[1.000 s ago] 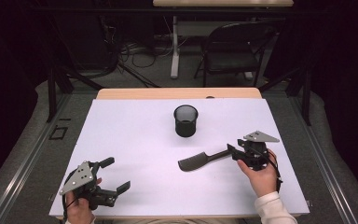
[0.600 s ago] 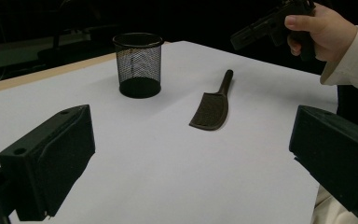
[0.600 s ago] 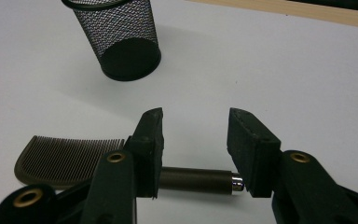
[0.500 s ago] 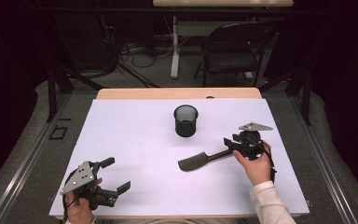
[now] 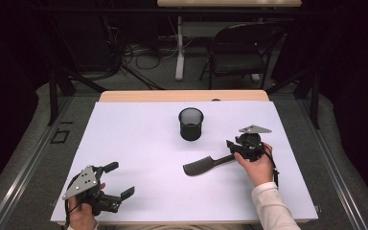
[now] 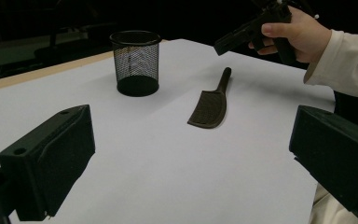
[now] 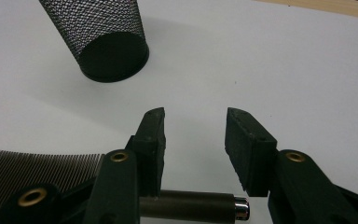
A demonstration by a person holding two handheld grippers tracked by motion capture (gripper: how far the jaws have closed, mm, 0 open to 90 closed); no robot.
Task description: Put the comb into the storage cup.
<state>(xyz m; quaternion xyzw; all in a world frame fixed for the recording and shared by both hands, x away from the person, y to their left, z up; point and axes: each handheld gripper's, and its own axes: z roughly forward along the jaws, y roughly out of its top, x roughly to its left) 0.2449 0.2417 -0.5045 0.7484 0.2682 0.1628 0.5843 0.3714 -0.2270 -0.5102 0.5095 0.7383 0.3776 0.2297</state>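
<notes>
**Right gripper lifted over the comb handle, jaws apart**

Change since a second ago: the right gripper (image 5: pixel 234 146) has moved a little up-table and tipped, its grey plate now higher, while the comb (image 5: pixel 206 165) lies where it did. The left gripper (image 5: pixel 119 180) has not shifted.

- Comb: flat on the white table (image 5: pixel 139 139), just at 6 o'clock of table centre, toothed end toward 8 o'clock, handle running toward 2 o'clock under the right gripper. The right gripper view shows the handle (image 7: pixel 193 204) lying across below the jaws, metal tip near the right-hand jaw.
- Right gripper: jaws spread, nothing between them, hovering above the handle. Left gripper view shows it raised off the table.
- Left gripper: at 7 o'clock near the front edge, jaws wide apart, empty, idle.

Reading: the comb is not gripped; likely a re-aim before closing on the handle.

Around: mesh cup (image 5: pixel 190 123) upright at 12 o'clock of the comb, well apart from it, mouth open. Nothing lies between comb and cup. Beyond the far edge, a chair (image 5: pixel 239 48) and floor cables
</notes>
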